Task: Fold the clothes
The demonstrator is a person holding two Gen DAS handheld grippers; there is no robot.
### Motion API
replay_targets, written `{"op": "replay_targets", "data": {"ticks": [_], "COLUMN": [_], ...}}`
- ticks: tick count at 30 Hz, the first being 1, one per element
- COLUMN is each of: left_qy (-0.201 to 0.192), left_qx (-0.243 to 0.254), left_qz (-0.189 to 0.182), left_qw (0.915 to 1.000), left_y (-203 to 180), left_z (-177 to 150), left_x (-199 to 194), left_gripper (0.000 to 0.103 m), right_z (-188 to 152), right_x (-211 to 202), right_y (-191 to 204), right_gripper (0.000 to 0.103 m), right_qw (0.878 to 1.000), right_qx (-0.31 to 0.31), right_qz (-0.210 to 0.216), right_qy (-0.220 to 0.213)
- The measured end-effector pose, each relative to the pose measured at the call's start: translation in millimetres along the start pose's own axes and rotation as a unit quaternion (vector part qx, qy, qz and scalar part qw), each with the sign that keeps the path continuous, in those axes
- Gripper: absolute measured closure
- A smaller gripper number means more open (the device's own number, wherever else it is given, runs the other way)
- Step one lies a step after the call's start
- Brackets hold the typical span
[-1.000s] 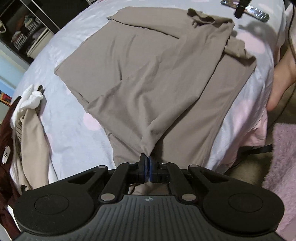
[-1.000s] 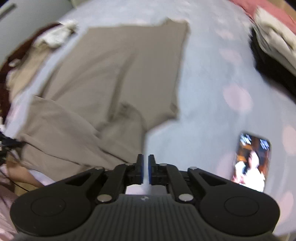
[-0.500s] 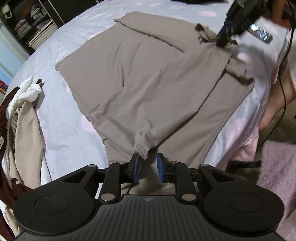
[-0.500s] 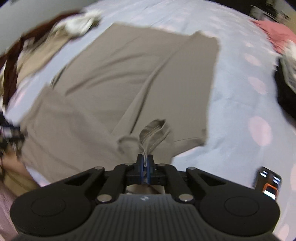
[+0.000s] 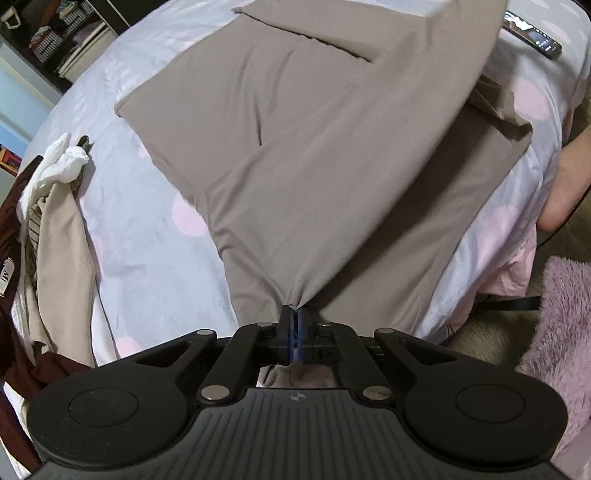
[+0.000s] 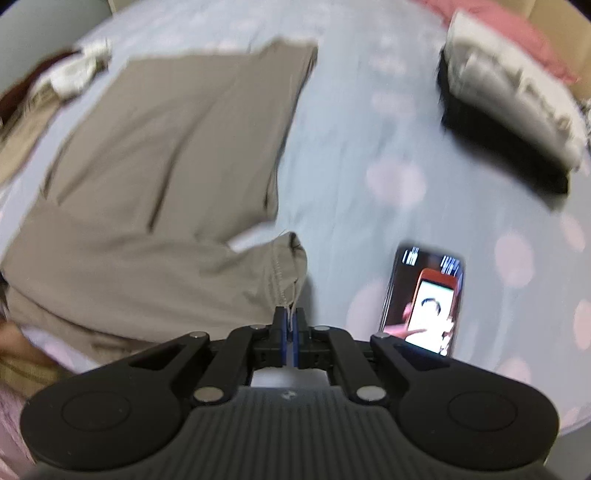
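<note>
A taupe shirt [image 5: 295, 147] lies spread over a pale blue bed with pink dots [image 5: 147, 229]. My left gripper [image 5: 294, 314] is shut on a corner of the shirt near the bed's front edge, and the cloth rises taut from it toward the far right. In the right wrist view the same taupe shirt [image 6: 166, 155] stretches to the left, and my right gripper [image 6: 290, 314] is shut on its stitched collar edge, lifted off the bed.
A lit phone [image 6: 424, 299] lies on the bedspread just right of my right gripper; the phone [image 5: 532, 35] also shows at far right. A pile of clothes [image 5: 44, 221] sits at the bed's left. Folded dark and cream laundry [image 6: 509, 103] lies far right. A pink fluffy rug [image 5: 561, 332] is on the floor.
My left gripper opened half a second ago and has shut on the shirt corner again, pulling it taut. My right gripper took hold of the collar and has swung right, toward the phone.
</note>
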State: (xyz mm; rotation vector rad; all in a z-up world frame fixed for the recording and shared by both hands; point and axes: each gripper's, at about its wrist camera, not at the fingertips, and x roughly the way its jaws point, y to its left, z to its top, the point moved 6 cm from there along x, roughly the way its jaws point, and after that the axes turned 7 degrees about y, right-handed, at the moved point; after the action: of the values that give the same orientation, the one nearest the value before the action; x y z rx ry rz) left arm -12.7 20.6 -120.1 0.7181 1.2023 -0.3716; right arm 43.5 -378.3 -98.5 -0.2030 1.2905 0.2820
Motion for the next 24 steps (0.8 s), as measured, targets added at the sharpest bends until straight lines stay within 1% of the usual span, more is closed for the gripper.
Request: {"op": "replay_targets", "data": {"ticks": [2, 3, 5, 6, 8, 11, 13, 15, 17, 18, 19, 20, 21, 24], "left_qy": [0.005, 0.008, 0.012, 0.012, 0.009, 0.007, 0.009, 0.0, -0.011, -0.017, -0.022, -0.028, -0.031, -0.03], "left_qx": [0.002, 0.003, 0.005, 0.005, -0.001, -0.007, -0.009, -0.025, -0.048, -0.062, -0.076, -0.09, -0.107, -0.145], "left_qz": [0.001, 0.002, 0.001, -0.002, -0.018, -0.039, -0.058, -0.077, -0.093, -0.1, -0.106, -0.112, -0.113, -0.127], "left_qw": [1.0, 1.0, 0.9999, 0.9999, 0.9998, 0.9992, 0.9983, 0.9967, 0.9944, 0.993, 0.9913, 0.9893, 0.9873, 0.9808], "left_y": [-0.3, -0.5, -1.1, -1.6, -0.9, -1.3, -1.6, 2.1, 8.6, 13.8, 19.1, 24.4, 32.5, 55.2], "left_z": [-1.2, -1.9, -2.8, -3.2, -3.4, -4.3, -6.0, -6.8, -5.9, -3.9, -1.8, 0.3, 3.2, 17.7], "left_x": [1.0, 1.5, 2.4, 2.0, -0.3, -7.2, -12.5, -20.0, -27.7, -30.1, -32.4, -34.7, -35.1, -25.4], "left_gripper": [0.103, 0.103, 0.103, 0.103, 0.103, 0.102, 0.098, 0.088, 0.086, 0.086, 0.085, 0.084, 0.083, 0.078], "right_z": [-7.3, -9.3, -10.0, -8.4, -5.1, 0.8, 7.5, 15.3, 23.2, 26.7, 30.2, 32.4, 34.4, 34.0], "right_x": [15.8, 20.2, 19.5, 16.9, 11.9, 10.0, 10.4, 14.8, 25.3, 29.7, 34.2, 39.6, 45.0, 60.0], "right_y": [3.3, 3.7, 2.1, 0.3, -3.0, -5.2, -11.6, -14.2, -14.0, -14.4, -14.7, -14.7, -14.5, -10.4], "right_gripper": [0.098, 0.096, 0.094, 0.088, 0.078, 0.077, 0.076, 0.076, 0.076, 0.074, 0.071, 0.064, 0.062, 0.063], "right_qw": [0.999, 0.999, 0.999, 0.999, 0.999, 1.0, 1.0, 1.0, 1.0, 0.999, 0.999, 0.999, 0.999, 0.998], "right_qx": [-0.017, -0.021, -0.021, -0.019, -0.015, -0.003, 0.006, 0.013, 0.019, 0.022, 0.026, 0.031, 0.035, 0.041], "right_qz": [0.001, 0.003, 0.002, -0.001, -0.007, -0.007, 0.001, 0.011, 0.019, 0.024, 0.029, 0.033, 0.037, 0.053], "right_qy": [0.036, 0.046, 0.044, 0.038, 0.027, 0.015, 0.004, -0.004, -0.007, -0.008, -0.01, -0.007, -0.005, 0.012]}}
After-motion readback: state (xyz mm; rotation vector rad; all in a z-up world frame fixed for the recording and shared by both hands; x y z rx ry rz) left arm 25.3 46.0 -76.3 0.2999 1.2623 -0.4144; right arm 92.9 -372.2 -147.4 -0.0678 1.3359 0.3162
